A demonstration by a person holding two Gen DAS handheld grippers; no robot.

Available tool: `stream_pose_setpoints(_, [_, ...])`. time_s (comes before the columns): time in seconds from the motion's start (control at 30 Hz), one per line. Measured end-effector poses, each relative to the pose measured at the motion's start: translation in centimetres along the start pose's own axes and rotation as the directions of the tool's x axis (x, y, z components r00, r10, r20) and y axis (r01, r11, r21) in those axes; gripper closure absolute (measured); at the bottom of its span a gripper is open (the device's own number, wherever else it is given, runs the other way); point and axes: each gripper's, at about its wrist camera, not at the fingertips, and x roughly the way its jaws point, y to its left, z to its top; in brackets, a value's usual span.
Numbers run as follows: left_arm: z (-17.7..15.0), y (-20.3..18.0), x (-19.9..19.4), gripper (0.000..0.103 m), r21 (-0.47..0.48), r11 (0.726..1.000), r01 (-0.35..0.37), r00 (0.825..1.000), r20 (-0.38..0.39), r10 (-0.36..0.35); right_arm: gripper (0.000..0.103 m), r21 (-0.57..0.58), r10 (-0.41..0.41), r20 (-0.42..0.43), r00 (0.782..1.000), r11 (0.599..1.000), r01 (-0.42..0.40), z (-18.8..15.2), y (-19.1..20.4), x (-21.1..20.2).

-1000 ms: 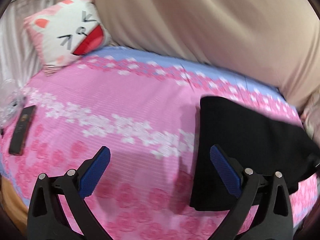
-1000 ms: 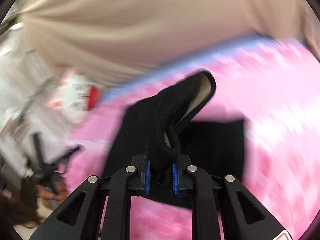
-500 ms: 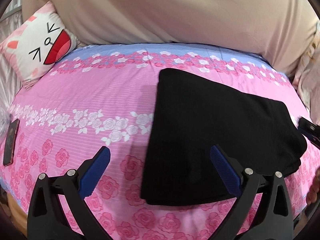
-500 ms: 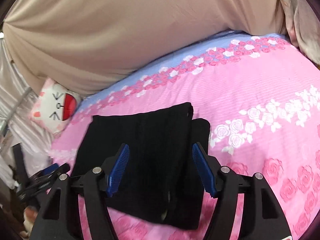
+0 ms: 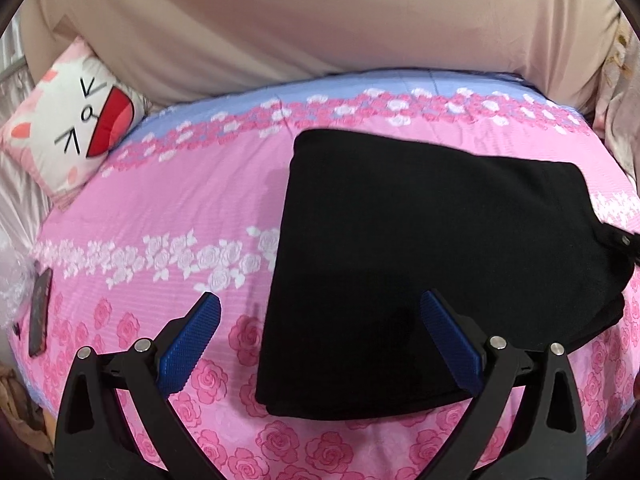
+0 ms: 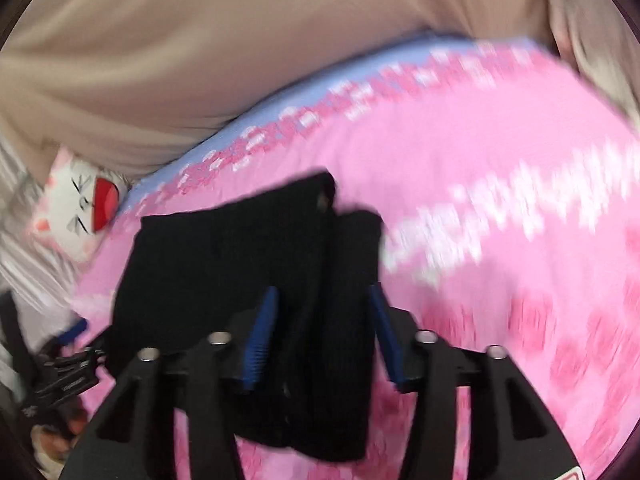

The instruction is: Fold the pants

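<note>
The black pants (image 5: 440,248) lie folded into a flat block on the pink rose-print bedsheet (image 5: 180,208). My left gripper (image 5: 320,304) hovers open above their near left edge; its right pad is over the cloth and its left pad over bare sheet, with nothing held. In the blurred right wrist view the pants (image 6: 224,264) stretch leftward. My right gripper (image 6: 322,296) straddles their doubled right-hand end. Its jaws are closing, and a gap still shows between each blue pad and the cloth.
A cat-face pillow (image 5: 76,120) leans at the back left against beige drapery (image 5: 320,20). A dark phone (image 5: 40,316) lies near the bed's left edge. Black gripper hardware (image 5: 626,242) pokes in at the right beside the pants.
The right gripper let go of the raised pants end, which now lies flat on the stack; its jaws then narrowed a little. The left gripper swung right, bringing the pants under it.
</note>
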Motion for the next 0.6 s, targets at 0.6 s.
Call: stream_pose_setpoints(0.6, [-1.3,3.7,5.2,0.005,-0.330,0.874,0.358,0.912,-0.075,-0.402,0.017,0.095,0.150,-0.065,0.987,0.985,-0.143,-2.7,0.5,2.5])
